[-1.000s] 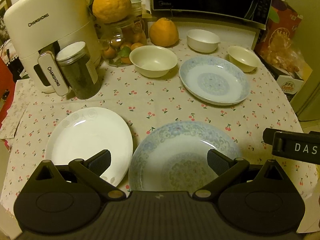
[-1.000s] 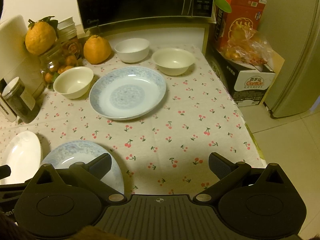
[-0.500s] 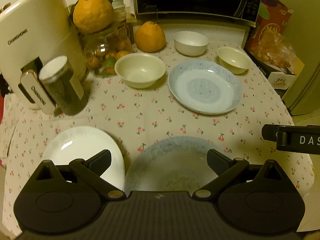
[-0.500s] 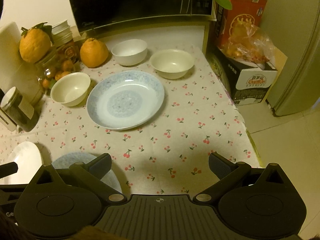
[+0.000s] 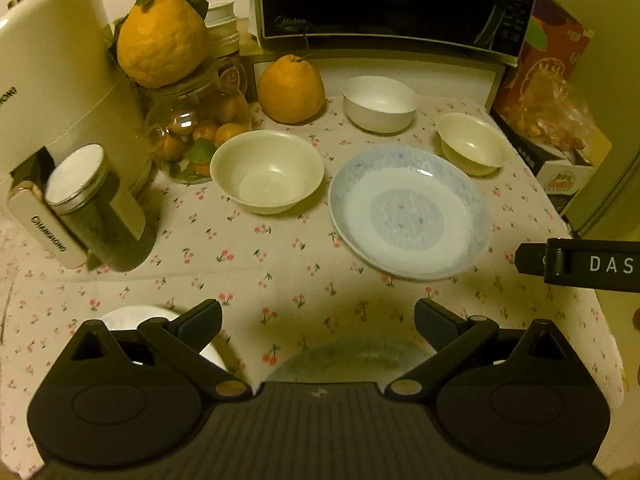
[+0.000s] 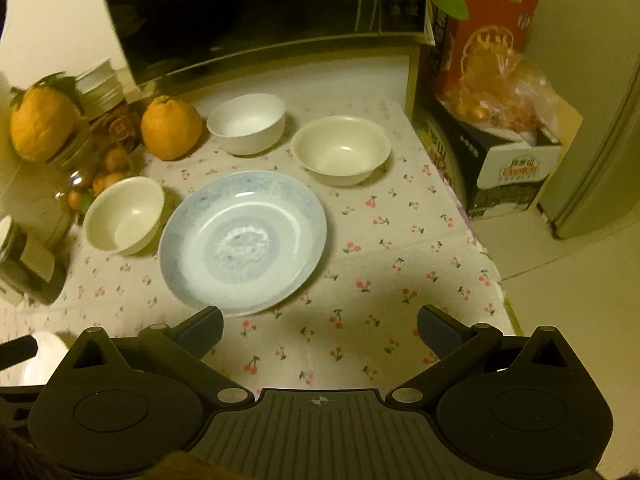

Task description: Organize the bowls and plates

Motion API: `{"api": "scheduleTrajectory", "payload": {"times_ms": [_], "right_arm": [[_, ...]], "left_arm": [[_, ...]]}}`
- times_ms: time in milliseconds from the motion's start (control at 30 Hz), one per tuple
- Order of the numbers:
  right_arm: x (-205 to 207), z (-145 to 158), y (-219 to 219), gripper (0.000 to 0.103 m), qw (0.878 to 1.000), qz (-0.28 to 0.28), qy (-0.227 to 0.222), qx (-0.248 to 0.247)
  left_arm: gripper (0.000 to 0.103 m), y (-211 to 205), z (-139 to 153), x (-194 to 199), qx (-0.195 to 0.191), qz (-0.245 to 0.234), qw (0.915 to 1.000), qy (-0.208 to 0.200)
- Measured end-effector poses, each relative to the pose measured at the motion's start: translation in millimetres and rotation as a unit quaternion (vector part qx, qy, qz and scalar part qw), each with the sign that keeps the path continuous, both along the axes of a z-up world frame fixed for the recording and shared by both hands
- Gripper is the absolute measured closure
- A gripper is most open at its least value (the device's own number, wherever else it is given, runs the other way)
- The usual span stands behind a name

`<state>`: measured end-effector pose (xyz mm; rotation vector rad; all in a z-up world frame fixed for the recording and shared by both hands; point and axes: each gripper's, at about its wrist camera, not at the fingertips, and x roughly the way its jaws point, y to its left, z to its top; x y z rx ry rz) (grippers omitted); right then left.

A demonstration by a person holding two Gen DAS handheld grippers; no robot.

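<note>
warm yellowish light | cherry-print tablecloth (image 6: 360, 280) covers the table | black microwave (image 6: 260, 4) at 12 o'clock | pale tile floor (image 6: 560, 320) at 3 o'clock

Both wrist views high above table, facing microwave (image 5: 392, 0), sharing blue plate (image 6: 244, 240)

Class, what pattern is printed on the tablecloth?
Small red cherries on a pale tablecloth, clearest in the right wrist view.

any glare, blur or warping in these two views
Left wrist: warm yellow cast, fisheye bends the microwave edge, small highlight on the blue plate rim, near plate under the left gripper is dim and soft. Right wrist: same cast, microwave edge smeared, gripper shadow on the tablecloth ahead of the right gripper.
</note>
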<state>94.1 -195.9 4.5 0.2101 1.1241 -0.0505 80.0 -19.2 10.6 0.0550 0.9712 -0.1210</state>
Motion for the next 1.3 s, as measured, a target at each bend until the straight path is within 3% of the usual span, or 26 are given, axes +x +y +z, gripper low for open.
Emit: {"api": "scheduleTrajectory", "payload": {"times_ms": [200, 433, 700, 867, 1167, 1300], "right_arm": [[18, -21, -9, 0.000, 1.000, 0.005, -0.010, 0.028], [43, -52, -28, 0.000, 0.992, -0.010, 0.004, 0.129], [56, -81, -49, 0.000, 0.968, -0.058, -0.016, 0.245], [59, -92, -54, 0.003, 0.955, -0.082, -0.035, 0.284], [61, -106, -59, 0.032, 0.949, -0.107, -0.048, 0.292], [59, -108, -58, 0.058, 0.953, -0.113, -0.056, 0.274]], "left_arm": [[0.001, 6, -14, 29, -0.023, 0.012, 0.9995, 0.018], [0.010, 17, -41, 60, -0.130, 0.027, 0.9894, 0.060], [0.022, 16, -54, 75, -0.173, 0.020, 0.9845, 0.023], [0.036, 14, -60, 84, -0.196, 0.027, 0.9801, 0.007], [0.058, 11, -71, 91, -0.205, 0.036, 0.9780, 0.003], [0.067, 14, -78, 91, -0.218, 0.043, 0.9750, 0.006]]}}
